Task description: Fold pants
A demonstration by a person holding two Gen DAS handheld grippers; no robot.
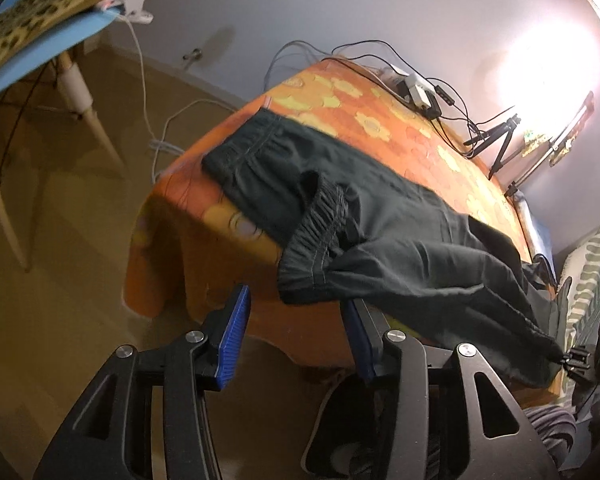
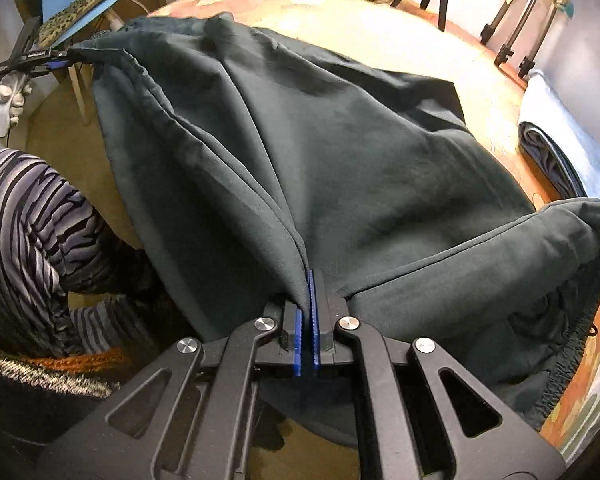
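Orange flowered tablecloth [image 1: 380, 120] under dark pants [image 1: 380, 216], left hand-held gripper [image 1: 296, 344] parted and empty, right hand-held gripper [image 2: 309, 320] clamping fabric, wooden floor [image 1: 60, 280].

The left gripper [image 1: 296, 332] angles downward at the pants' [image 1: 380, 216] elastic cuff, blue pads apart, gripping nothing. The right gripper [image 2: 309, 320] points steeply down, pads pinched on a fold of the pants. A gloved hand [image 2: 4, 108] holds the left tool.

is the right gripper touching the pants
Touching. The right wrist view shows the right gripper with its blue fingers pinched shut on a gathered fold of the dark green pants, no gap visible.
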